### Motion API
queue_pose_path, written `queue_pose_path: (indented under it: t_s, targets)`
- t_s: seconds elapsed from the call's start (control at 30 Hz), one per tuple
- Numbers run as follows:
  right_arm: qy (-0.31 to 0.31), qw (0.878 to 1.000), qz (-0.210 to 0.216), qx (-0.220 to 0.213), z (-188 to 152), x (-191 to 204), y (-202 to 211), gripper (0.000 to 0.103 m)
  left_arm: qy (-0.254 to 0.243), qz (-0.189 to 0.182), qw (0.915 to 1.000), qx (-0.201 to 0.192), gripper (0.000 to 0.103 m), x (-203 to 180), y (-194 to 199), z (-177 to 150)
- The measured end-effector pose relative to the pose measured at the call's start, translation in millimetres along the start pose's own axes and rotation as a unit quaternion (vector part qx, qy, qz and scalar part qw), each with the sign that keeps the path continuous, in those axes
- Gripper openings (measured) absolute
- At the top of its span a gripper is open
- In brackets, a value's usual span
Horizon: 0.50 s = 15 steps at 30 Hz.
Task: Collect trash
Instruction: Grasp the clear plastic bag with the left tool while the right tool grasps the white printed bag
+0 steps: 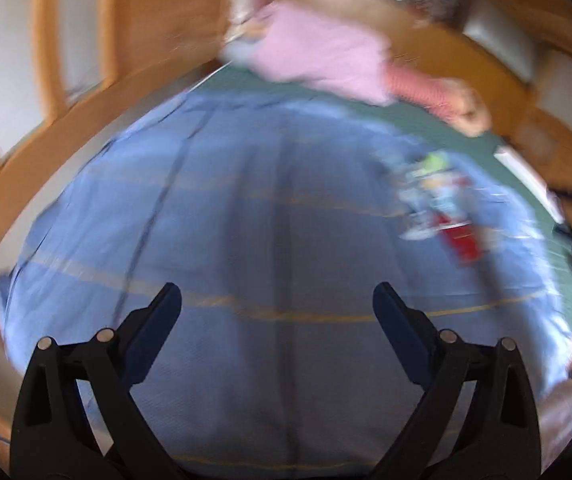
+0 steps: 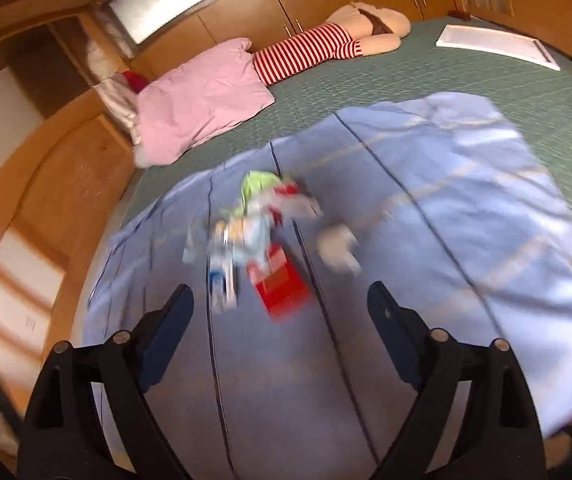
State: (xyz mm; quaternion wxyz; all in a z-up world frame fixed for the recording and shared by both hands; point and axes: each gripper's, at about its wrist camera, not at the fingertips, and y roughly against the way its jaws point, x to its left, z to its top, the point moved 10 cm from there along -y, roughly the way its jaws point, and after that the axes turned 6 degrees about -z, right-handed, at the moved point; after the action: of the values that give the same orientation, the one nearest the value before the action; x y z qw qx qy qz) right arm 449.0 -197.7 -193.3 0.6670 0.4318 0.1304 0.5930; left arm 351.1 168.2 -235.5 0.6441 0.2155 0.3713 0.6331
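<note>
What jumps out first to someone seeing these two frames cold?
The heap of trash, with a red carton at its near edge and a green wrapper on top, sits mid-way up the light blue sheet just beyond the open right gripper. Past the sheet, a pink pillow and a doll in red and white stripes lie on the green bedspread. The left gripper is open too, over bare sheet.
</note>
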Motion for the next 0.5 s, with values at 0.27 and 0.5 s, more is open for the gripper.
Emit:
queue_pose_path:
  t_s: [0.27,0.5]
  targets:
    - [-0.035,0.991,-0.117,0.051,73.5,23.3,-204.1,0.097,0.036,0.001,0.9993,0.015,0.096,19.9,-1.8,10.1]
    - [0.032,0.991,-0.047,0.123,14.7,83.4,-245.5,0.073,0.104,0.016,0.9936,0.041,0.096,51.3,-7.8,-0.5]
